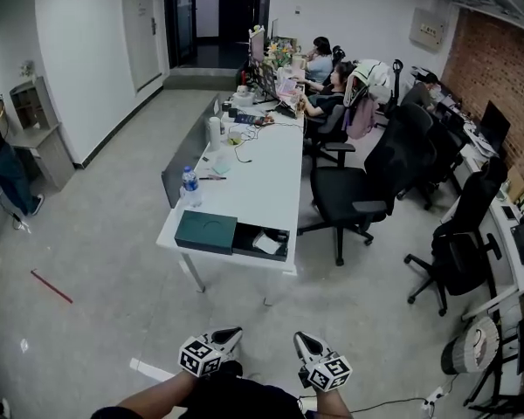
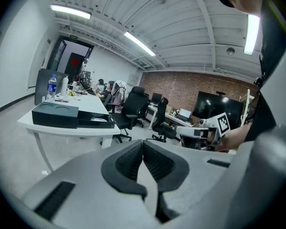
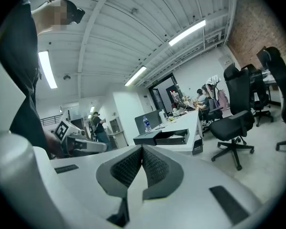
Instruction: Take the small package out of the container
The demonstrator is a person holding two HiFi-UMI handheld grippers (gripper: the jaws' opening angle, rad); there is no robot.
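Note:
A dark container sits at the near end of a long white table (image 1: 262, 190). Its green lid part (image 1: 206, 231) is on the left. Its open black tray (image 1: 275, 234) is on the right and holds a small white package (image 1: 266, 244). The container also shows far off in the left gripper view (image 2: 62, 114) and in the right gripper view (image 3: 164, 137). My left gripper (image 1: 230, 332) and right gripper (image 1: 306, 339) hang low near my body, well short of the table. Both are shut with nothing between the pads.
A water bottle (image 1: 190, 187) stands behind the container, beside a grey partition (image 1: 188, 151). Black office chairs (image 1: 354, 195) line the table's right side. People sit at the far end. A red stick (image 1: 51, 286) lies on the floor at left.

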